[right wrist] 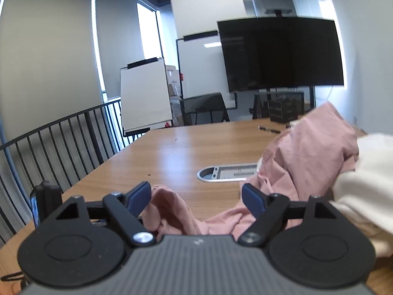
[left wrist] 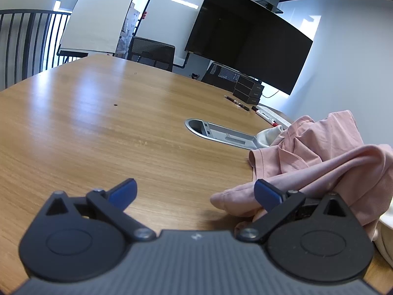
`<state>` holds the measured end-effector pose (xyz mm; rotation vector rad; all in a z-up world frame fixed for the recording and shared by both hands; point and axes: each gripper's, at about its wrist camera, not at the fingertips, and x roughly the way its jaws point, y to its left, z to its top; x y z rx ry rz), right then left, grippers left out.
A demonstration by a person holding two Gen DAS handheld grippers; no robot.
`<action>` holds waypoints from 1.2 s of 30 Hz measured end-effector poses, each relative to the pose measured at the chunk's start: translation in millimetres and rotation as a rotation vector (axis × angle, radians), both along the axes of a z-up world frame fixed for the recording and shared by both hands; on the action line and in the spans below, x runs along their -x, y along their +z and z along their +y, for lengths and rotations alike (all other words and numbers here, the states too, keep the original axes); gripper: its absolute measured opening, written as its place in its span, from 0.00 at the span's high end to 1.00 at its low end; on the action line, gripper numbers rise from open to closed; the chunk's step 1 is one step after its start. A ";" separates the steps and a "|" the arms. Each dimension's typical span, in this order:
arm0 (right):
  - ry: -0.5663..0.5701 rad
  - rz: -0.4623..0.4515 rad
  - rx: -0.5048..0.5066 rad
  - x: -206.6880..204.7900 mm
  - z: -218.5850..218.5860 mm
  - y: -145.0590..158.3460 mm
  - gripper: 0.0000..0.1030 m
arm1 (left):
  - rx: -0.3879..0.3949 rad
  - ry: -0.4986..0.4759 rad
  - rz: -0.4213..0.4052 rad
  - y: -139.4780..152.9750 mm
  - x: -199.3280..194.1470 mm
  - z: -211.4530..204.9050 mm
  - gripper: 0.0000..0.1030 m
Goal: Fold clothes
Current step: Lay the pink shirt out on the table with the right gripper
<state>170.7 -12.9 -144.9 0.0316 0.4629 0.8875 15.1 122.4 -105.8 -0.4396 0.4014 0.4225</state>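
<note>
The left gripper (left wrist: 195, 191) hovered low over the wooden table (left wrist: 98, 123), jaws spread and empty. To its right lay the crumpled pink garment (left wrist: 319, 152), one fold touching its right finger. The right gripper (right wrist: 196, 196) stood spread over that pink cloth, beside a white garment (right wrist: 368, 172).

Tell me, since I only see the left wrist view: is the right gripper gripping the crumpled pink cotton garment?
Observer: No. The right gripper is open, with its fingers spread wide.
Operator: Any cloth between them?
Observer: Yes. A bunched fold of the pink garment lies between the fingers, unpinched.
Operator: What's on its right?
Observer: A cream fabric heap, up against the pink garment's right side.
</note>
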 end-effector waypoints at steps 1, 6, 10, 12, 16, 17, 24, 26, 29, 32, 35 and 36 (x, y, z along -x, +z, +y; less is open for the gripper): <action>-0.021 0.016 -0.004 -4.2 -0.6 -1.0 0.18 | 0.001 0.000 0.000 -0.1 -0.2 0.1 0.01; -0.082 0.043 -0.004 -29.0 -7.0 -9.5 0.19 | 0.011 -0.009 -0.002 -0.1 -1.0 0.9 0.01; -0.098 0.033 0.045 -52.5 -9.2 -22.2 0.20 | 0.014 -0.014 -0.006 -0.1 -0.4 1.2 0.01; -0.106 0.007 0.101 -60.1 -12.8 -31.5 0.21 | 0.018 -0.023 -0.008 -0.2 -0.5 0.6 0.01; -0.115 0.017 0.172 -74.9 -20.5 -51.7 0.21 | 0.012 -0.042 -0.010 -0.8 -1.2 -3.9 0.01; -0.113 0.029 0.183 -77.4 -20.2 -57.6 0.21 | 0.006 -0.048 -0.011 -0.9 -1.5 -5.5 0.01; -0.099 0.118 0.256 -94.6 -18.3 -98.9 0.25 | -0.046 -0.101 -0.019 -1.4 -3.6 -17.2 0.01; -0.095 0.144 0.277 -99.5 -17.8 -110.7 0.34 | -0.059 -0.103 -0.015 -2.3 -4.7 -19.4 0.01; -0.072 0.192 0.300 -105.4 -7.7 -133.8 0.72 | -0.061 -0.103 -0.006 -3.9 -6.2 -20.2 0.01; -0.053 0.177 0.329 -101.3 4.7 -145.4 0.99 | -0.066 -0.100 -0.006 -3.5 -5.6 -20.2 0.01; -0.044 0.103 0.330 -83.2 14.0 -136.4 1.00 | -0.060 -0.090 -0.011 -1.8 -4.6 -18.6 0.01; -0.046 0.077 0.317 -77.1 16.5 -130.2 1.00 | -0.055 -0.086 -0.013 -1.3 -4.2 -17.7 0.01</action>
